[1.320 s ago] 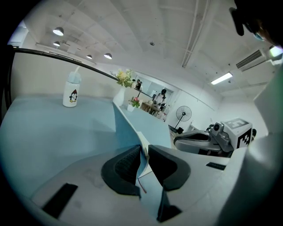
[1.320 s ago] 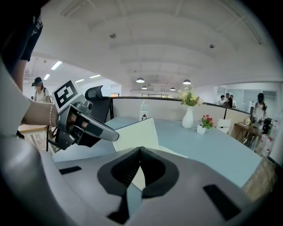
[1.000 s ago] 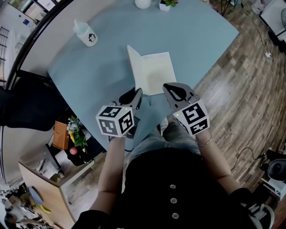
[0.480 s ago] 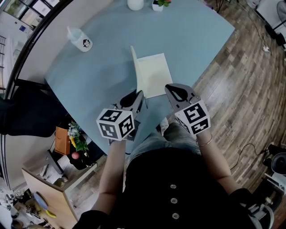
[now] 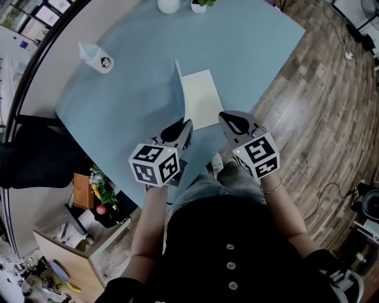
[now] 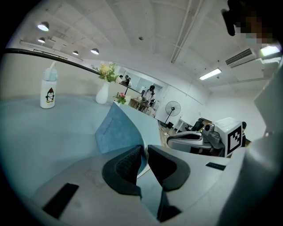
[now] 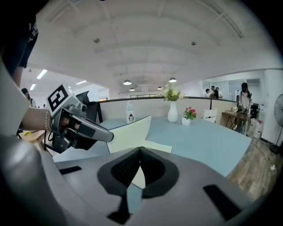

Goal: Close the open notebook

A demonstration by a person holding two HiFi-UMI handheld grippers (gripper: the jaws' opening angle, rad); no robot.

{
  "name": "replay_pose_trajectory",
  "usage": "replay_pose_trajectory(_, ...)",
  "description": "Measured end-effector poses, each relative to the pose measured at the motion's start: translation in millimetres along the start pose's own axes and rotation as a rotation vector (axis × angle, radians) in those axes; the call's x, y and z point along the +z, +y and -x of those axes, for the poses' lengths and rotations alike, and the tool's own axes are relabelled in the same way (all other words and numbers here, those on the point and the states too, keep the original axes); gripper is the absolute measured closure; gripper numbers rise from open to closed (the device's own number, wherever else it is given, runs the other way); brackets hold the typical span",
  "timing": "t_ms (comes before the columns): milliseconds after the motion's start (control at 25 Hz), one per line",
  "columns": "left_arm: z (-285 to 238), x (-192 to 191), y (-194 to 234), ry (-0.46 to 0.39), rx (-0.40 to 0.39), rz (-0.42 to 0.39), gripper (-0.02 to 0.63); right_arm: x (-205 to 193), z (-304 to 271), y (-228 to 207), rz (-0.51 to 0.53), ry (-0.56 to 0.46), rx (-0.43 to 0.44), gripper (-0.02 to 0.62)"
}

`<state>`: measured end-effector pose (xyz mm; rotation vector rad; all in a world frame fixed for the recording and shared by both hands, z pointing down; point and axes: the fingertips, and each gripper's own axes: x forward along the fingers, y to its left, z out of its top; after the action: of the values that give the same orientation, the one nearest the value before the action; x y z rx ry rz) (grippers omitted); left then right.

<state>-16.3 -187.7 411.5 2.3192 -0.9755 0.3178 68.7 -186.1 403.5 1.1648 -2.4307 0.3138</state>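
Observation:
The notebook lies on the blue table, cream right page flat. Its blue cover stands almost upright along the left side. My left gripper is at the cover's near corner. In the left gripper view the blue cover runs down into the narrow gap of the left gripper, which is shut on it. My right gripper hovers just right of the notebook's near edge. In its own view the right gripper is shut on nothing, with the raised cover ahead.
A white penguin bottle stands at the table's far left. A white vase and a small potted plant sit at the far edge. The table's right edge borders wood floor. A person's lap is below both grippers.
The cover has swung from leaning open leftward to nearly upright, its blue outside now showing. Both grippers have stayed almost where they were.

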Motion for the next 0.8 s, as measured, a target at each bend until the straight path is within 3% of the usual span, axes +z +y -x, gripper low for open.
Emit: replay_pose_trajectory(800, -41, -9, -22, 0.097, -0.057, -0.078, 0.555, -23, 6, -23, -0.090, 0.021, -0.006, 0.587)
